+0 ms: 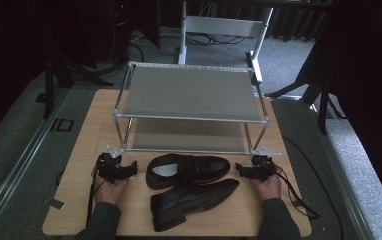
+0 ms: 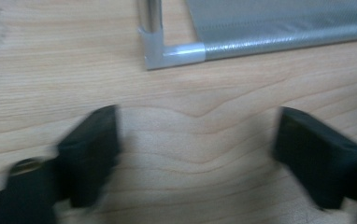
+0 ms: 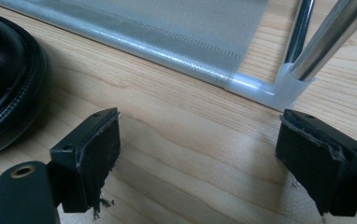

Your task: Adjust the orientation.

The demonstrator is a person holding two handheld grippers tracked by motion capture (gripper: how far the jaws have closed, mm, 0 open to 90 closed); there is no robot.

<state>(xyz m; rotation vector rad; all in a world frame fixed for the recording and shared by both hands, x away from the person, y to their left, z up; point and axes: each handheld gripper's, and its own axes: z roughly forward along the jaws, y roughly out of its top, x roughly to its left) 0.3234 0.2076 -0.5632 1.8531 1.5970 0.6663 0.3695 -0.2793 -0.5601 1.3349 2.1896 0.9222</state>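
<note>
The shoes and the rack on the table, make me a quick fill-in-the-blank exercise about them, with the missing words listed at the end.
1. The two black shoes lie on the wooden table in front of a metal rack with ____ shelves.
2. The nearer shoe lies tipped on its ____.
3. Both rack shelves are ____.
4. The left gripper and right gripper have their jaws ____.

Missing words: two; side; empty; open

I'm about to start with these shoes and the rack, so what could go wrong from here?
The nearer shoe lies tipped on its side, partly against the upright shoe, so lifting either may drag the other. The rack has thin posts close to both open grippers, left gripper and right gripper, which might knock it.
</note>
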